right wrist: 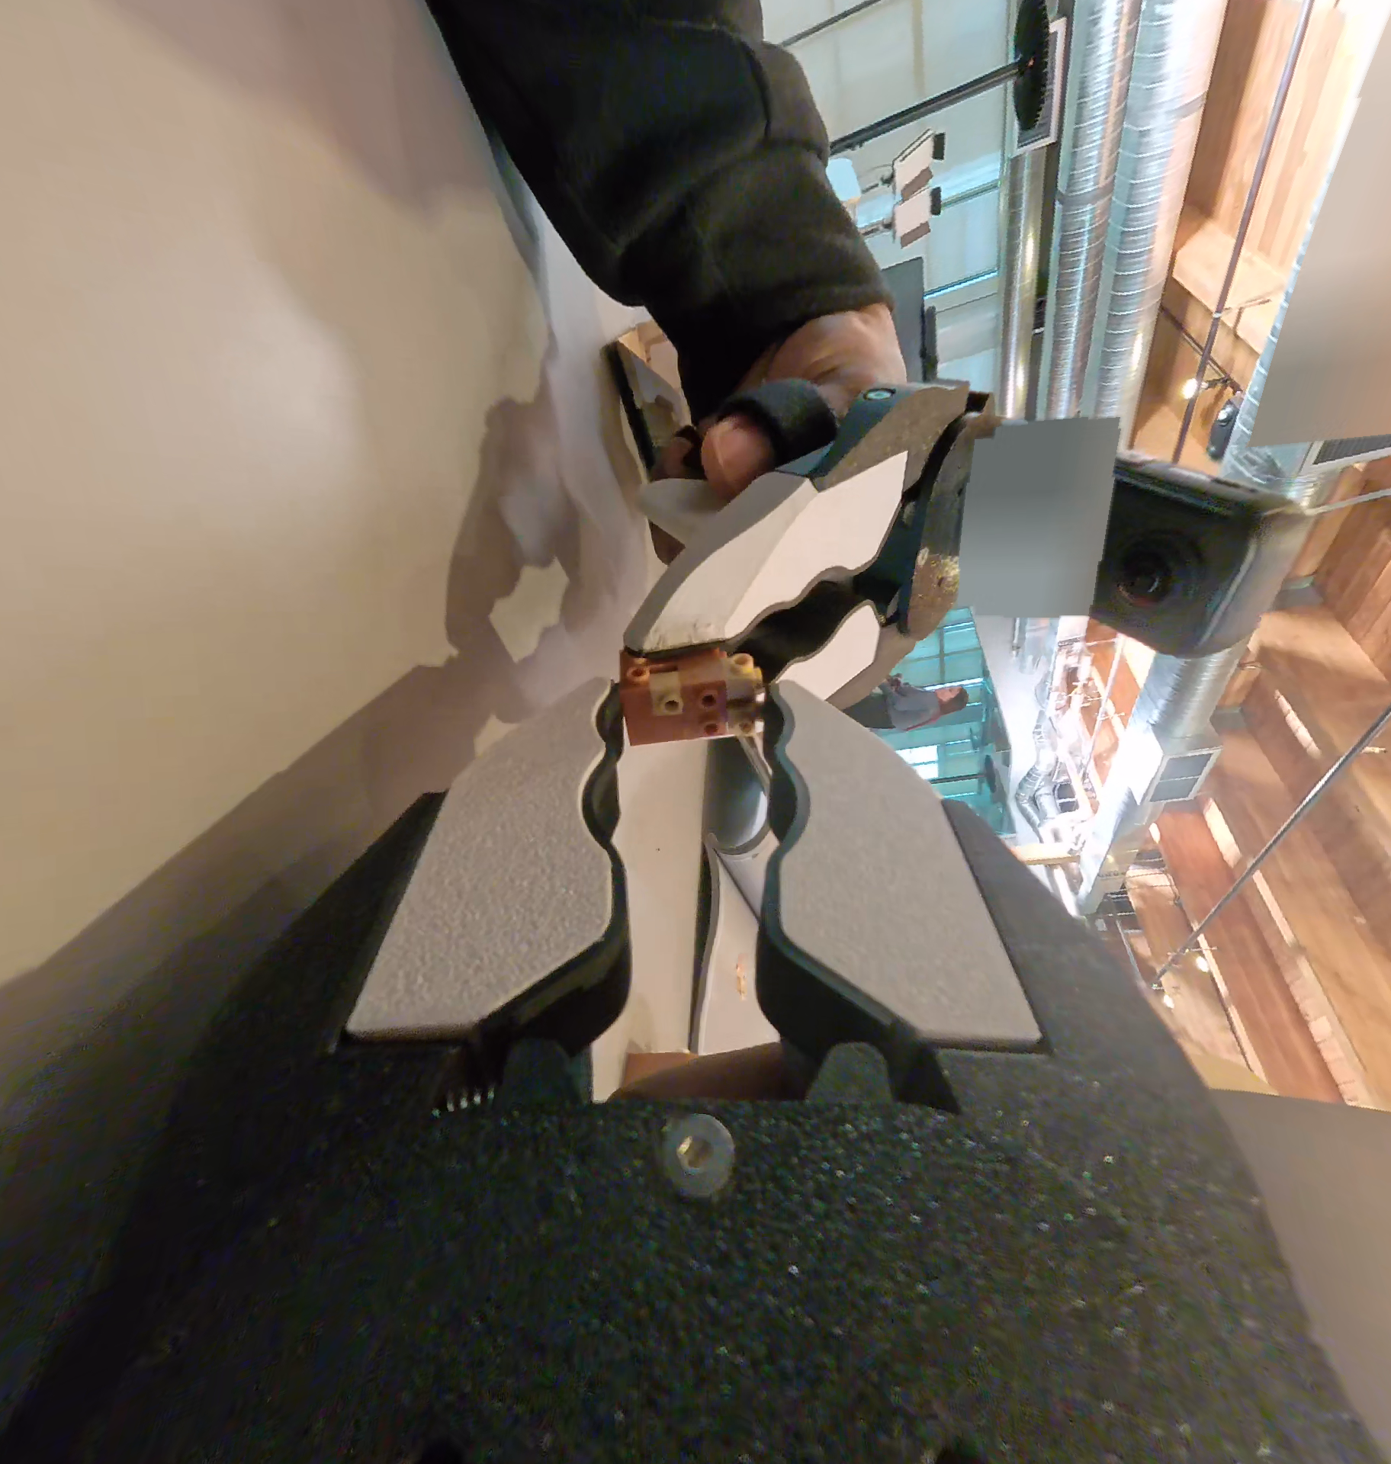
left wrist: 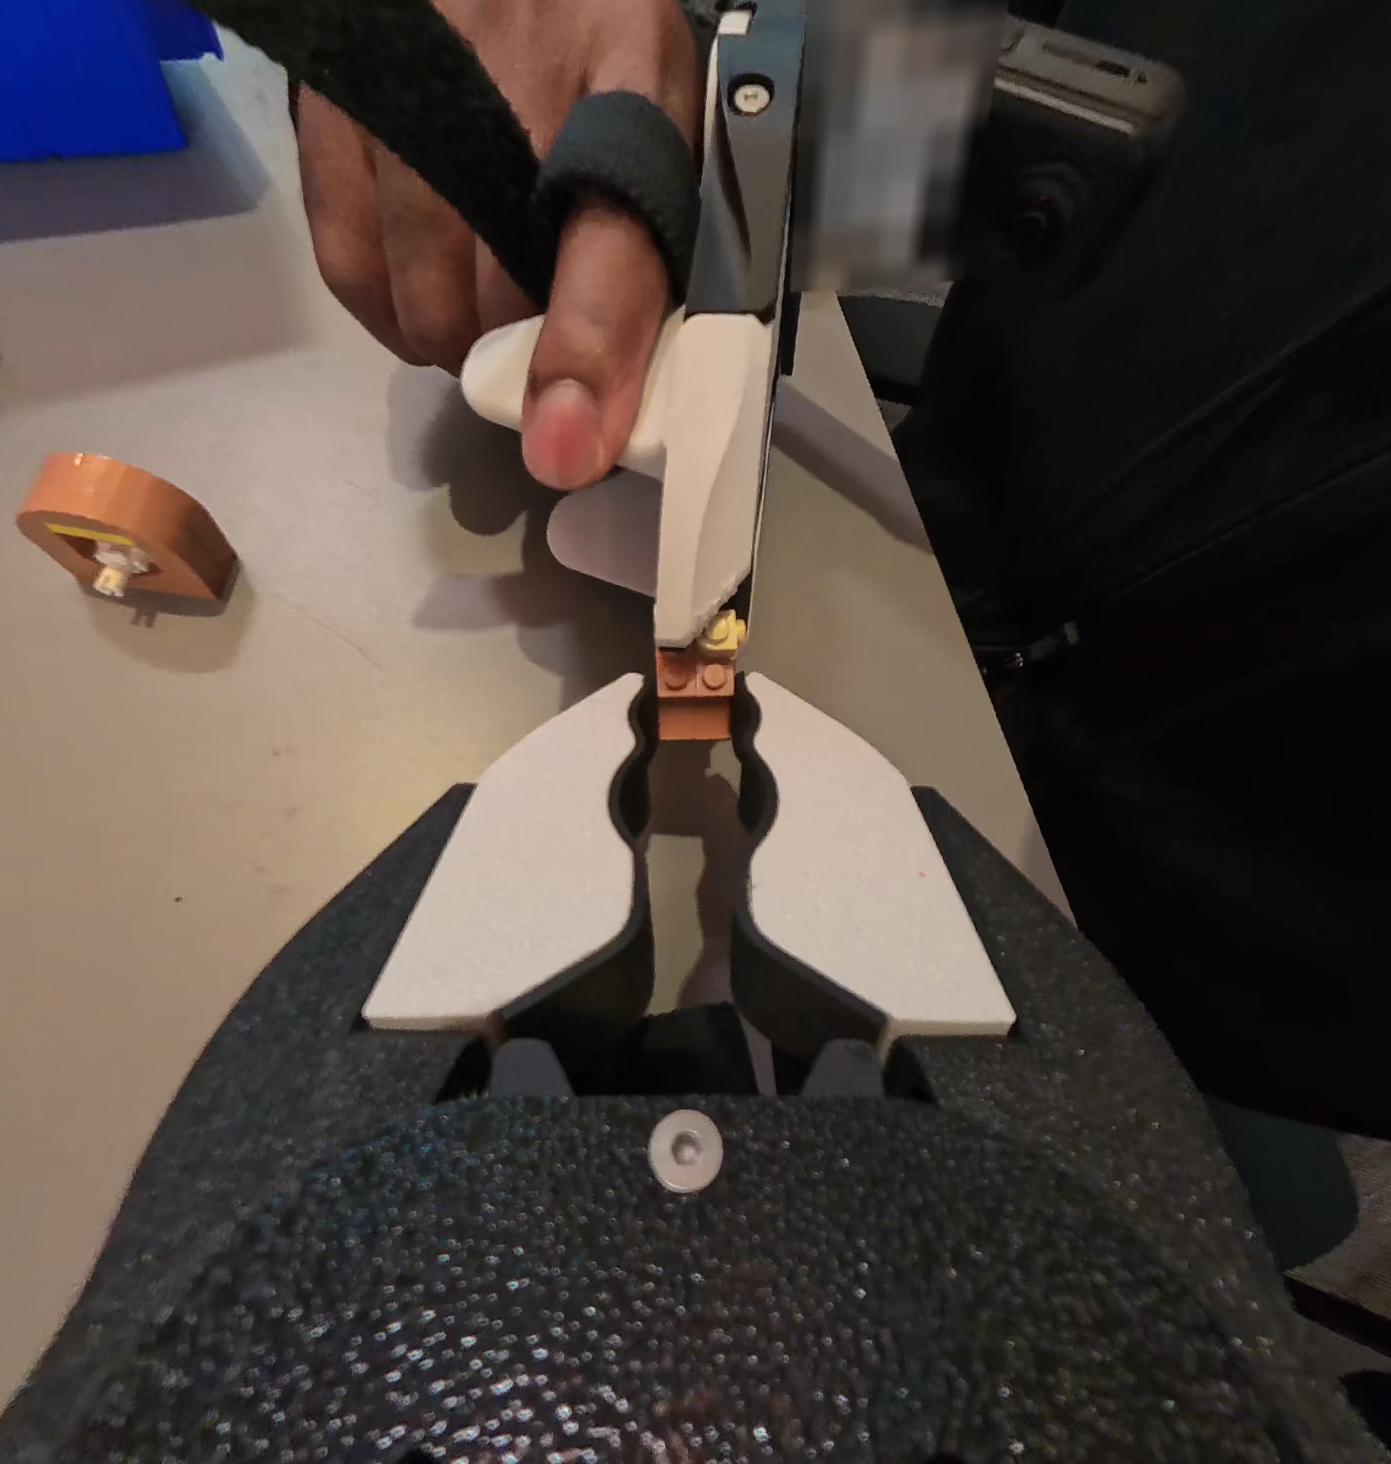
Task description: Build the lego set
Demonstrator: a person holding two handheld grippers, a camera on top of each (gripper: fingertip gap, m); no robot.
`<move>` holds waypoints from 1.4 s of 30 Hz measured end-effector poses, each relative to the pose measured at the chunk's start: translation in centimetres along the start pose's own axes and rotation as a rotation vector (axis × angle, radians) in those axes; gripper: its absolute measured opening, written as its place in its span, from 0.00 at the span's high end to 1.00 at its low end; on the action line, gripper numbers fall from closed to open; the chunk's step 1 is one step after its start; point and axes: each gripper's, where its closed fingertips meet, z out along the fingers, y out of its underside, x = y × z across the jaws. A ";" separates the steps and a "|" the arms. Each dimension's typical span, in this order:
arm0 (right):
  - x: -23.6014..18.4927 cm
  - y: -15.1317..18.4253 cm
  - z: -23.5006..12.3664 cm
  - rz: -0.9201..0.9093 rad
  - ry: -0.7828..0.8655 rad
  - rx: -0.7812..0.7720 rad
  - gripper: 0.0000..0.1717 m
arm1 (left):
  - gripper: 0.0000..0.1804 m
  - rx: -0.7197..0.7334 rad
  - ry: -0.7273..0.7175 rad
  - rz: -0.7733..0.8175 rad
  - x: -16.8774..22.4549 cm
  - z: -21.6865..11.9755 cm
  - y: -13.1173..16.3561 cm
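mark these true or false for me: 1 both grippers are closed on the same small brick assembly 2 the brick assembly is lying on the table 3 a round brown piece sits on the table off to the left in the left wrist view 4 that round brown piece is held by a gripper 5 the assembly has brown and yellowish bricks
1. True. The left gripper and the right gripper each have their pads against the brick assembly.
2. False. It is held up between the two grippers, above the table.
3. True. The round brown piece lies on the table, left of the grippers.
4. False. It lies alone; no gripper touches it.
5. True. Brown bricks with a few yellowish ones show in the right wrist view.
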 end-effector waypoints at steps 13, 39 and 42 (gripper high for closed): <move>-0.9 -0.3 -0.5 0.132 -0.150 0.013 0.80 | 0.91 -0.032 0.040 -0.016 0.4 0.9 0.1; -0.5 0.1 -0.7 0.170 -0.158 -0.006 0.80 | 0.90 0.020 0.054 -0.057 0.3 0.8 -0.5; -0.7 0.2 -0.7 0.163 -0.169 -0.017 0.80 | 0.90 0.015 0.052 -0.055 0.2 0.9 -0.3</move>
